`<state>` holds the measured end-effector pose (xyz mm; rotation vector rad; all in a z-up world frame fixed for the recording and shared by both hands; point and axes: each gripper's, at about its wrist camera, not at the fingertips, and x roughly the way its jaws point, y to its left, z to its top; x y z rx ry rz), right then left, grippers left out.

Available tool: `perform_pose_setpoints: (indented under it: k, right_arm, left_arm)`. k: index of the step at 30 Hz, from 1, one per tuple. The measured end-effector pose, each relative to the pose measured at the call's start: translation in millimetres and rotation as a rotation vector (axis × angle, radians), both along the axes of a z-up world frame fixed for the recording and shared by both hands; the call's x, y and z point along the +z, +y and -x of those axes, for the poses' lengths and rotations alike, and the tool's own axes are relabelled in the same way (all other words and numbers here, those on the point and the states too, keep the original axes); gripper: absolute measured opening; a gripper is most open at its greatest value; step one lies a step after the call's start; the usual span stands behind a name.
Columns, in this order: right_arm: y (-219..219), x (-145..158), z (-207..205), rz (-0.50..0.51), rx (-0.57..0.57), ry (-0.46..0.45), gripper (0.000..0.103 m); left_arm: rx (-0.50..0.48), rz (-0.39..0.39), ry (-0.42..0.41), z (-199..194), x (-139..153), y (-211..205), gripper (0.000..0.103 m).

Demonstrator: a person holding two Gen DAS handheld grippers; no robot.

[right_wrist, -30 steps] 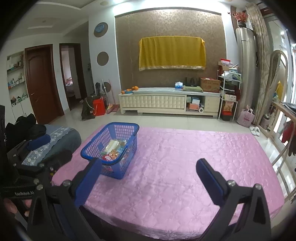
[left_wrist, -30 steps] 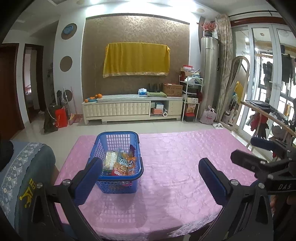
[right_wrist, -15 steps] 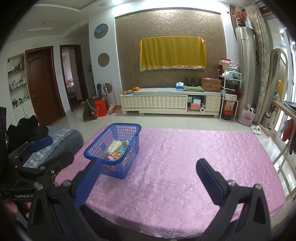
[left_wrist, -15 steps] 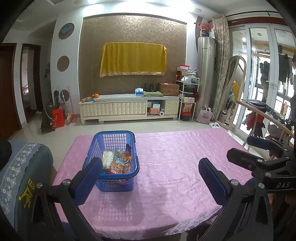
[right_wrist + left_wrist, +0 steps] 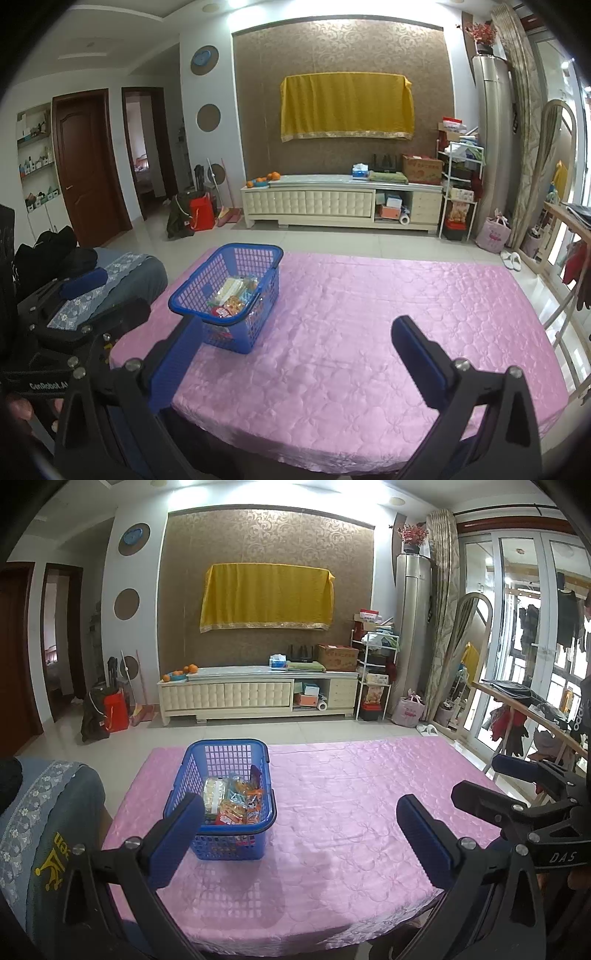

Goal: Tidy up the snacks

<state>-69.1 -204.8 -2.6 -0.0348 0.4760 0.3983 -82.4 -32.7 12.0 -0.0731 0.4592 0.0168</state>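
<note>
The basket (image 5: 221, 797) sits on the left part of the table (image 5: 351, 812), its long axis running from the near edge toward the far wall; in the right wrist view it (image 5: 227, 295) reads as skewed, a corner nearest. It is blue plastic lattice, rectangular with rounded rim, and holds crinkly snack packets (image 5: 236, 801) in orange, red and pale wrappers. The table wears a glossy pink quilted cloth. The left gripper (image 5: 301, 834) hangs over the near edge, jaws wide apart and empty; the right gripper (image 5: 293, 354) likewise, spread and holding nothing. Only the right view shows the brown door (image 5: 90, 166); only the left shows the glass doors (image 5: 517, 627).
</note>
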Motion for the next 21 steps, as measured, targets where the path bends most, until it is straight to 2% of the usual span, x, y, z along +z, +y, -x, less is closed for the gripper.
perform_pose_setpoints:
  k: [21]
  right_arm:
    - [-6.2, -0.1, -0.3, 0.008, 0.005, 0.006, 0.103]
  left_arm:
    - [-0.002, -0.007, 0.005, 0.4, 0.5, -3.1, 0.103]
